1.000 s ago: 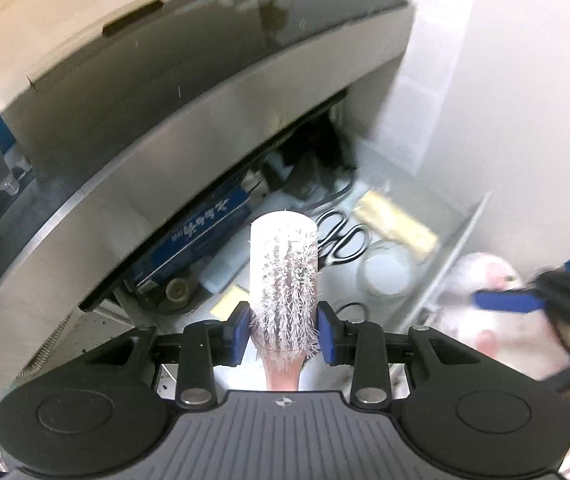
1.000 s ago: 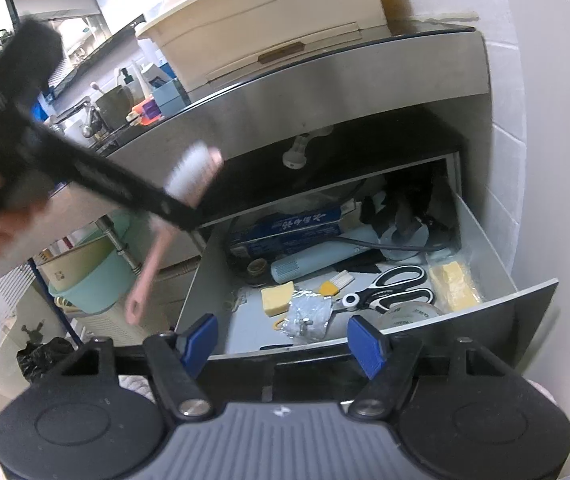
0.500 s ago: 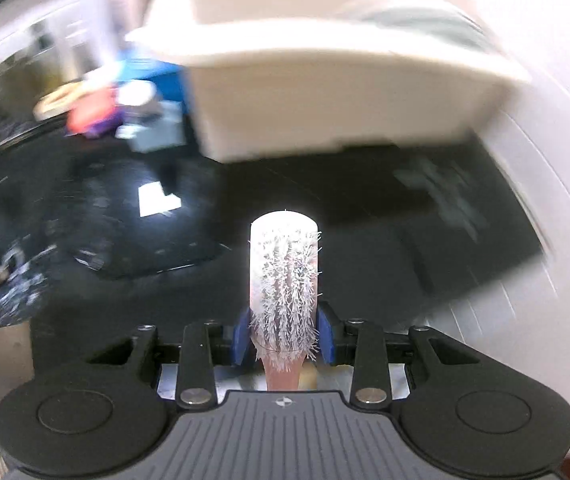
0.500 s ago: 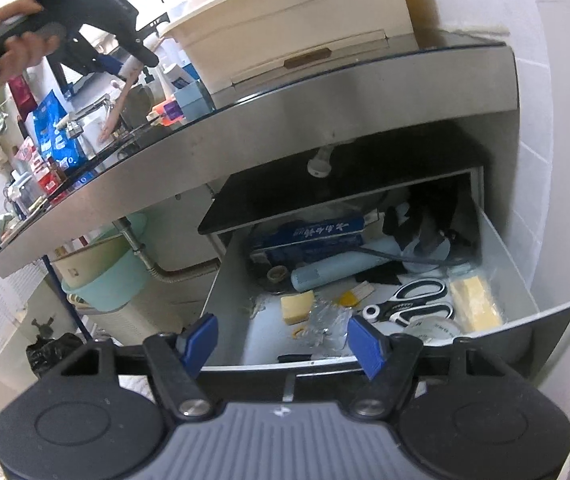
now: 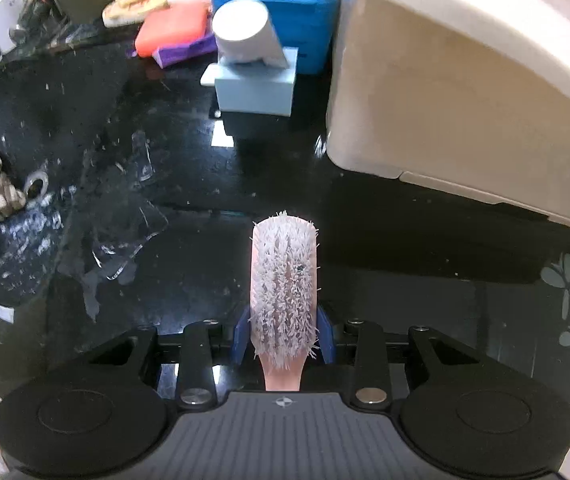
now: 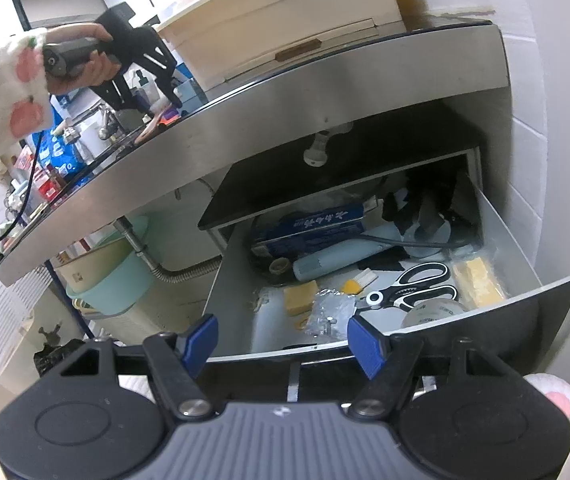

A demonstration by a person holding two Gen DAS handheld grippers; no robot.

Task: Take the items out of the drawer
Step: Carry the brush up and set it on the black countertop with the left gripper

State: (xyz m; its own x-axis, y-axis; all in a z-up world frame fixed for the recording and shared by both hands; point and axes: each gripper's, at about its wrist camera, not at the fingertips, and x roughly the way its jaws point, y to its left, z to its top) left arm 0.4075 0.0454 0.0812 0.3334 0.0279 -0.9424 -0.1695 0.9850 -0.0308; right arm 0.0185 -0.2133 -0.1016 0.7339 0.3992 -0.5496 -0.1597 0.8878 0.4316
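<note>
My left gripper [image 5: 283, 334] is shut on a pink brush with white bristles [image 5: 284, 280], held just above the black countertop [image 5: 157, 184]. From the right wrist view the left gripper [image 6: 167, 98] shows far up at the left over that counter, in a person's hand. My right gripper [image 6: 281, 338] is open and empty in front of the open drawer [image 6: 485, 312]. Inside the drawer lie black-handled scissors [image 6: 417, 286], a blue box [image 6: 309, 226], a light blue tube [image 6: 341, 260], yellow sponges [image 6: 300, 296], a crumpled clear bag [image 6: 331, 314] and a tape roll [image 6: 431, 312].
A large cream box [image 5: 465, 92] stands on the counter at the right, with a pale blue holder [image 5: 255, 84], a blue box [image 5: 281, 8] and an orange block [image 5: 173, 28] behind. Water drops wet the counter's left part. Below the counter hang a pipe [image 6: 165, 272] and a green basin [image 6: 113, 276].
The left gripper has carried the brush up from the drawer and over the countertop. The right gripper has shifted a little and stays open before the drawer.
</note>
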